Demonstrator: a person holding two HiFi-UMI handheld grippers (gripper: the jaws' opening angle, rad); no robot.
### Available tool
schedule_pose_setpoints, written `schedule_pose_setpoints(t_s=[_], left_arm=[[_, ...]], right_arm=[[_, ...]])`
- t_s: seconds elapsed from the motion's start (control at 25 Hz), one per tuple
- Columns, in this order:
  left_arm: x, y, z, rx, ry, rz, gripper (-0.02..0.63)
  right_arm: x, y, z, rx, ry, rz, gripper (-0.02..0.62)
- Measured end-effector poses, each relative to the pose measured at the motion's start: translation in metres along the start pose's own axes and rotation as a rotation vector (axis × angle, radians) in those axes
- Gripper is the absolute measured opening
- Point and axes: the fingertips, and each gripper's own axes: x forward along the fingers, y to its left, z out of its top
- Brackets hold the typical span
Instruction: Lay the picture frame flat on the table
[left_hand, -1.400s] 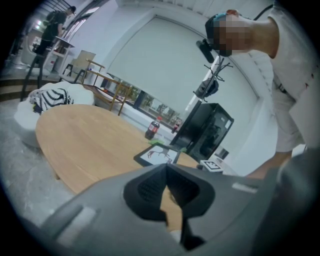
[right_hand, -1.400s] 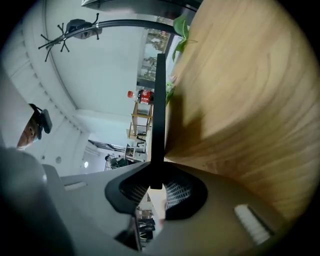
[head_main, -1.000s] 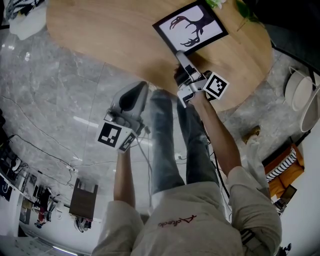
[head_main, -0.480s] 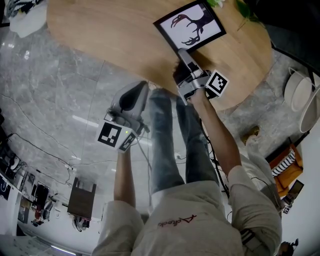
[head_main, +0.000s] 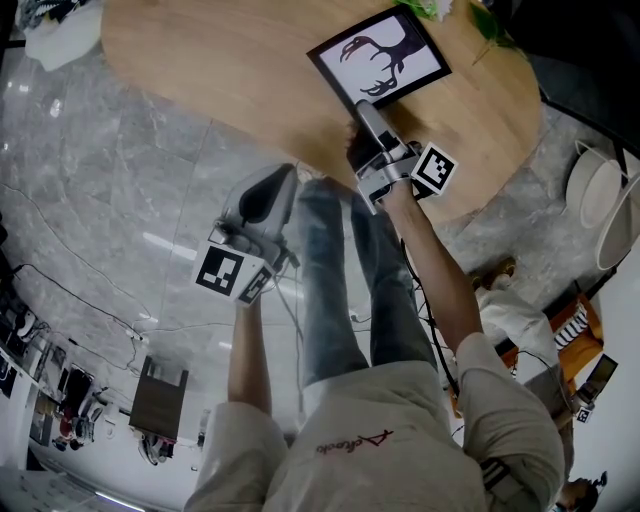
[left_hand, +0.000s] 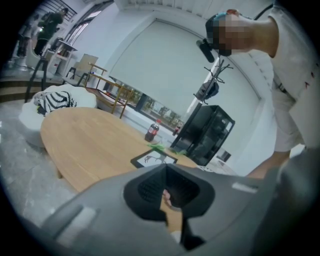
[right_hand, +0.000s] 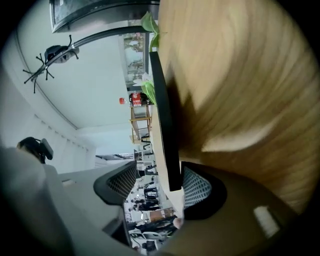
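The black picture frame (head_main: 380, 58) with a stag print lies flat on the oval wooden table (head_main: 220, 60). My right gripper (head_main: 365, 108) is at the frame's near edge. In the right gripper view the frame's black edge (right_hand: 162, 125) runs between the jaws of the right gripper (right_hand: 160, 182), which have just been opening; the pads stand off it, so the gripper is open. My left gripper (head_main: 280, 175) hangs over the floor beside the table, shut and empty. In the left gripper view the left gripper (left_hand: 167, 167) points toward the frame (left_hand: 154, 159).
Green leaves (head_main: 440, 8) lie just past the frame. A cola bottle (left_hand: 151, 132) stands at the table's far side and a black cabinet (left_hand: 205, 135) behind it. A striped bundle (left_hand: 55, 100) sits off the table's left end. White seats (head_main: 600, 190) stand at the right.
The right gripper stays at the frame's near edge and the frame keeps lying flat. The left gripper has not moved.
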Motion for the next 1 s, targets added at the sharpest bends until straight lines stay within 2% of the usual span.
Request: schedule_pose_setpoints(t_s=[0.2,0.32,0.6,0.76,0.88,1.0], left_arm=[[0.0,-0.002,0.003,-0.001,-0.006,0.001,0.0],[-0.004,-0.002,0.006,0.0,-0.01,0.002,0.0],[-0.007,-0.007,0.01,-0.003,-0.02,-0.003,0.0],[-0.004,-0.011,0.009,-0.001,-0.027,-0.001,0.0],[-0.002,-0.014,0.009,-0.001,-0.035,0.005,0.0],[-0.002,-0.014,0.009,0.005,-0.037,0.003,0.0]], right_arm=[[0.006,-0.002,-0.011,-0.23,0.14,-0.126,0.293],[0.006,-0.005,-0.026,-0.391,0.242,-0.24,0.299],[-0.004,-0.021,-0.045,-0.914,0.48,-0.469,0.281],[-0.01,-0.029,-0.049,-1.177,0.566,-0.57,0.279],[-0.014,-0.034,-0.051,-1.3,0.579,-0.612,0.287],[-0.014,-0.034,-0.05,-1.311,0.561,-0.614,0.285]])
